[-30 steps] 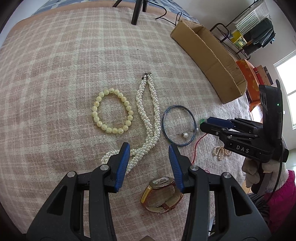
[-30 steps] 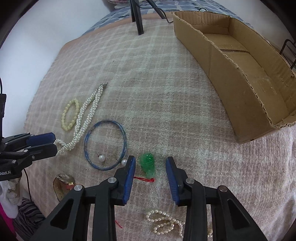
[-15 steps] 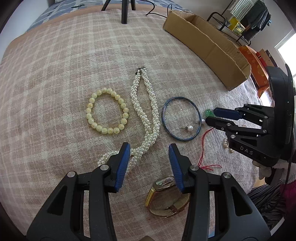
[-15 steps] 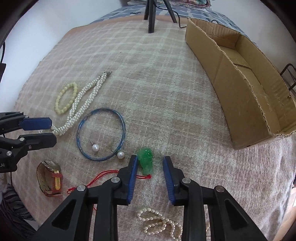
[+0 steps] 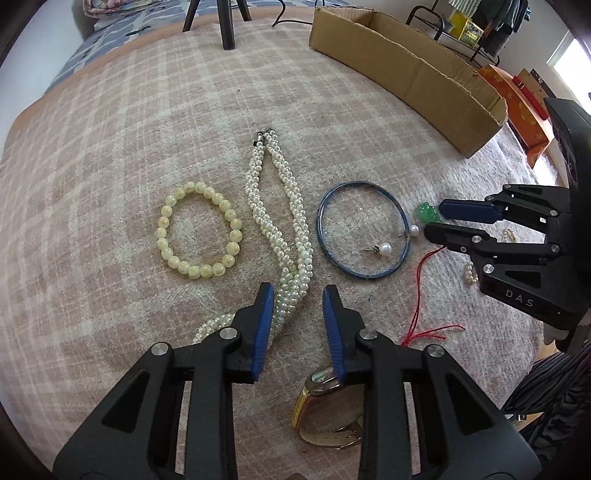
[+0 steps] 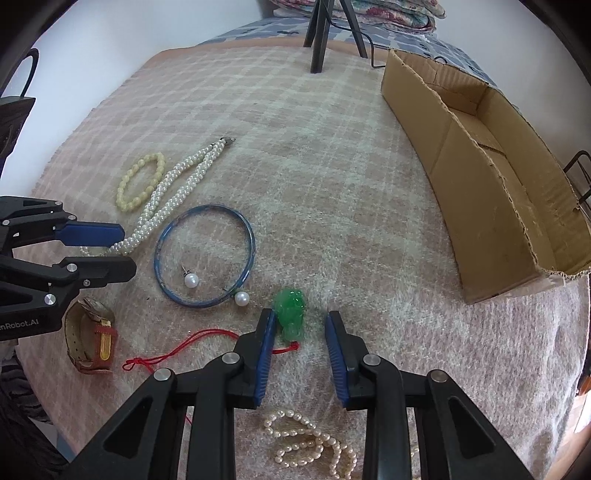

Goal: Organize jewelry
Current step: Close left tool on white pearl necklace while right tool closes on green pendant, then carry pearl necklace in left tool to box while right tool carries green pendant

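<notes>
Jewelry lies spread over a pink plaid blanket (image 5: 110,147) on a bed. Farthest left in the left wrist view is a yellow bead bracelet (image 5: 199,229), lying flat in a ring. Just beside it runs a twisted pearl necklace (image 5: 280,225), clasp end away from the camera, its near end curling between and under the left tool (image 5: 298,306), whose blue pads stand apart, gripping nothing. Under that tool's right finger sits a gold-cased watch (image 5: 325,410) with a brown strap. Next comes a blue bangle (image 5: 364,233), with one pearl earring (image 5: 384,249) inside the ring and a second pearl earring (image 5: 413,230) touching its rim on the outside. Right of the bangle a green pendant (image 6: 291,312) lies on the blanket, its red cord (image 6: 177,350) trailing back toward the watch. The right tool (image 6: 299,325) hovers low around the pendant, fingers spread, the left pad just beside the stone and the right pad well clear; nothing is gripped. A loose pearl strand (image 6: 310,443) sits beneath that tool. At far right lies an open cardboard box (image 6: 480,184), well apart from the jewelry. Black tripod legs (image 6: 321,33) stand at the blanket's far edge.
</notes>
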Action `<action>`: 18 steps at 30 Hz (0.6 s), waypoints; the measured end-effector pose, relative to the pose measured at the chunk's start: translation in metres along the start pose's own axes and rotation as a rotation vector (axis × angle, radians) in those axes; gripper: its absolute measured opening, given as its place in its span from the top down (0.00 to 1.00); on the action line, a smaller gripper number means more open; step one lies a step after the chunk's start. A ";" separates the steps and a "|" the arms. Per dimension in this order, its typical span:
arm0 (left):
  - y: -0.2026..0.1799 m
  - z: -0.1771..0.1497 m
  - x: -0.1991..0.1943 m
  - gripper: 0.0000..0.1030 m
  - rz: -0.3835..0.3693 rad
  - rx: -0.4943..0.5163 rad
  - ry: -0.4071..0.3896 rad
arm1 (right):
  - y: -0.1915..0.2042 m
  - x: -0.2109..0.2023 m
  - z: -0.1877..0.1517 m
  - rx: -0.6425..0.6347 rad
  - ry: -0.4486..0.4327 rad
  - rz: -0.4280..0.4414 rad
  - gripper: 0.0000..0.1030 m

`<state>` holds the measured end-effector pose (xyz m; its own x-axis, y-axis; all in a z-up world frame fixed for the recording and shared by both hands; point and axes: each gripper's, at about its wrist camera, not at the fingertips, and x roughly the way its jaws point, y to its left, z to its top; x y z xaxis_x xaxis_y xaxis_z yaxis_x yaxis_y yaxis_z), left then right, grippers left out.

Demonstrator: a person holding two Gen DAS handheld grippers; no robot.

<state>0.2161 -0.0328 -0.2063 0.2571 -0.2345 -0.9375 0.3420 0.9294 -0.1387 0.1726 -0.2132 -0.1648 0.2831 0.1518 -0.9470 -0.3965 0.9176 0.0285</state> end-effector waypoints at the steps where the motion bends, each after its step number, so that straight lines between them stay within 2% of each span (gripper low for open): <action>1: -0.001 0.000 0.001 0.82 0.010 0.002 -0.001 | 0.000 0.001 0.001 -0.002 -0.002 0.001 0.73; 7: 0.003 0.003 0.004 0.90 0.011 -0.022 -0.003 | 0.001 0.001 0.001 -0.010 -0.006 -0.004 0.73; 13: 0.009 0.001 0.000 0.93 0.004 -0.042 -0.016 | 0.003 -0.001 0.003 -0.004 -0.012 -0.004 0.88; 18: 0.010 -0.001 -0.006 0.94 -0.007 -0.051 -0.030 | 0.002 -0.001 0.004 0.001 -0.017 0.003 0.88</action>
<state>0.2174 -0.0215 -0.2020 0.2821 -0.2488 -0.9265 0.2980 0.9407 -0.1619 0.1748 -0.2104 -0.1624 0.2967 0.1611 -0.9413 -0.3962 0.9176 0.0322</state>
